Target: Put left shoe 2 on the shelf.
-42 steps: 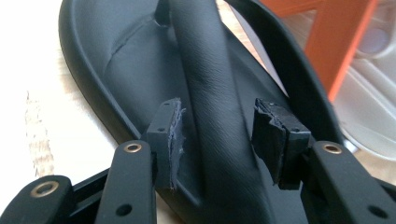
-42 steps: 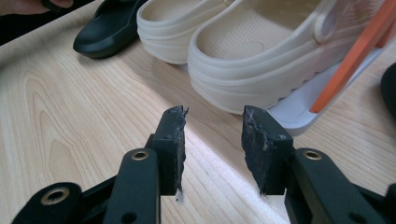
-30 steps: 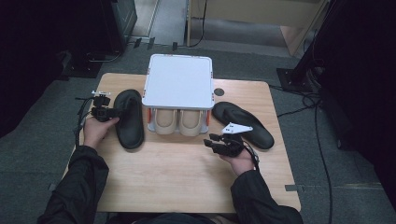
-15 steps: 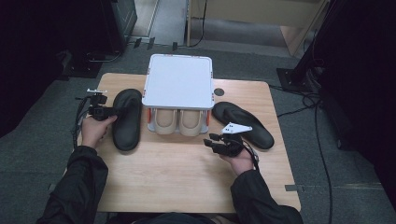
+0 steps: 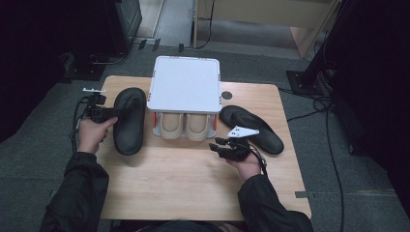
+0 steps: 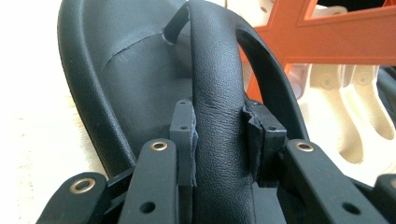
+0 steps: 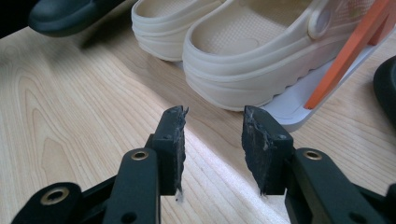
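1. Lay on the table (image 5: 183, 179), left of the white rack (image 5: 183, 84): black sandal (image 5: 129, 121), probably light, soft and bendy.
2. Offered the best hold: its strap (image 6: 219, 93).
3. Clamped that strap, having just closed: left gripper (image 6: 219, 140).
4. Hung open, empty, near the clogs (image 7: 261, 51): right gripper (image 7: 212, 140).

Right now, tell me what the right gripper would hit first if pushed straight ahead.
Probably the nearer cream clog under the white rack; the right gripper has empty, open jaws, with bare table between.
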